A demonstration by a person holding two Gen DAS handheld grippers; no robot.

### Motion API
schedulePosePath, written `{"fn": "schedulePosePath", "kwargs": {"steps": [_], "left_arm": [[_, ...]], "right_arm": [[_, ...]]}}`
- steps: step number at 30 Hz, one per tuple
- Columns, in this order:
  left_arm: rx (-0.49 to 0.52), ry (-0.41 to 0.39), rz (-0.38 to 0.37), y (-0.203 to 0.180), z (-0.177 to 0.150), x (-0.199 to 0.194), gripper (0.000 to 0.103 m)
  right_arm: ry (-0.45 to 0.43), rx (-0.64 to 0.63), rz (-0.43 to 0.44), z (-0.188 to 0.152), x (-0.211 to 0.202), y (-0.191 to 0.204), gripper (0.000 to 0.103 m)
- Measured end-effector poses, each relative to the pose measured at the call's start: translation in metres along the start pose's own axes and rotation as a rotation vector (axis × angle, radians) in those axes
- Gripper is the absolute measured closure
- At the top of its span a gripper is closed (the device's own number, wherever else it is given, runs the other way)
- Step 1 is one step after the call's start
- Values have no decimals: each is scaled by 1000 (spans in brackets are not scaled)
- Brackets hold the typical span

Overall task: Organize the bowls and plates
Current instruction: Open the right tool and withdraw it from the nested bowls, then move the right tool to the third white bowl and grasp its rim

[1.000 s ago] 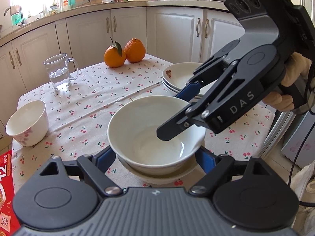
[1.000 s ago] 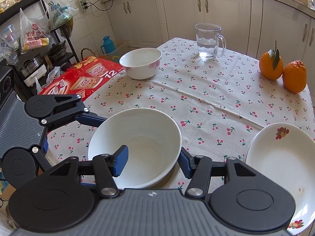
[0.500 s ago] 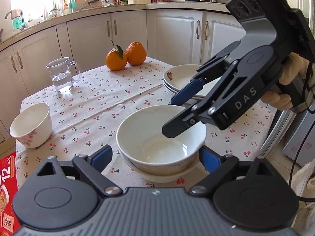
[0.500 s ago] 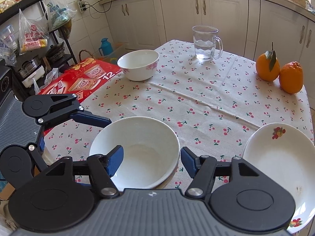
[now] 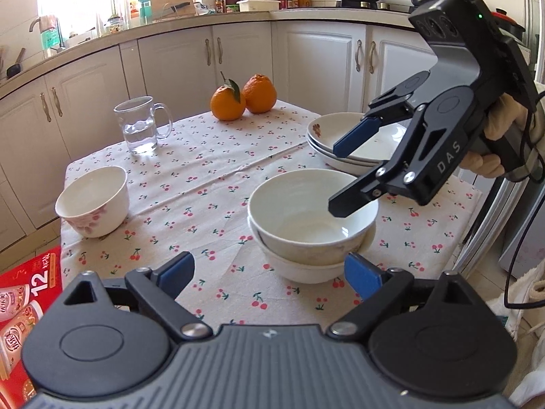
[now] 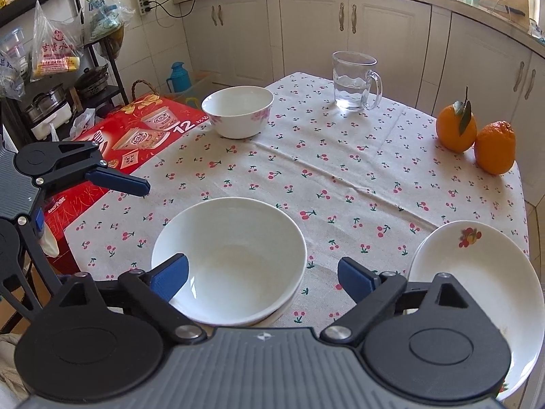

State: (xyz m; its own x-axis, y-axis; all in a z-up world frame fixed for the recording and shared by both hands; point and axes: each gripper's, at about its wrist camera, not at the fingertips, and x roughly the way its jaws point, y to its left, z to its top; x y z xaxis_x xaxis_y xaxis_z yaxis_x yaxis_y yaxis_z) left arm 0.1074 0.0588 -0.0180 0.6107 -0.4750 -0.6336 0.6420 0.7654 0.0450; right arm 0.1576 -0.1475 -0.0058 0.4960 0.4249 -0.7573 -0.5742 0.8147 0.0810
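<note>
Bowls nesting near table's front edge, both tongs hanging released; next reaching floral bowl at left edge, pinching rim squarely.

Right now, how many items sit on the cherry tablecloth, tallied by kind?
Bowls: 3, two nested and one floral bowl apart
Plates: 2, stacked
Oranges: 2
Glass mugs: 1
Total: 8
</note>
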Motion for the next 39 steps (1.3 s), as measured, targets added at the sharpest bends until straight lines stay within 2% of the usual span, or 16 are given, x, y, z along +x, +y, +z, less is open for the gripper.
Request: {"fn": "schedulePosePath", "kwargs": {"steps": [7,12,17,30,39], "left_arm": [[-73,-14,95,40,-7,-2,8],[-133,-35,192,75,-7,6,8],[-187,-41,242,108,-5,23,8],[-228,-54,297,158,7,80,8],[-218,-51,307,167,12,99,9]], "right_arm": [[-18,-24,2,25,2,4,4],[-30,-44,9,56,17,6,4],[-33,-79,30,90,38,8,4],[39,-159,119,178,120,-2,5],[101,-128,179,201,183,-15,18]]}}
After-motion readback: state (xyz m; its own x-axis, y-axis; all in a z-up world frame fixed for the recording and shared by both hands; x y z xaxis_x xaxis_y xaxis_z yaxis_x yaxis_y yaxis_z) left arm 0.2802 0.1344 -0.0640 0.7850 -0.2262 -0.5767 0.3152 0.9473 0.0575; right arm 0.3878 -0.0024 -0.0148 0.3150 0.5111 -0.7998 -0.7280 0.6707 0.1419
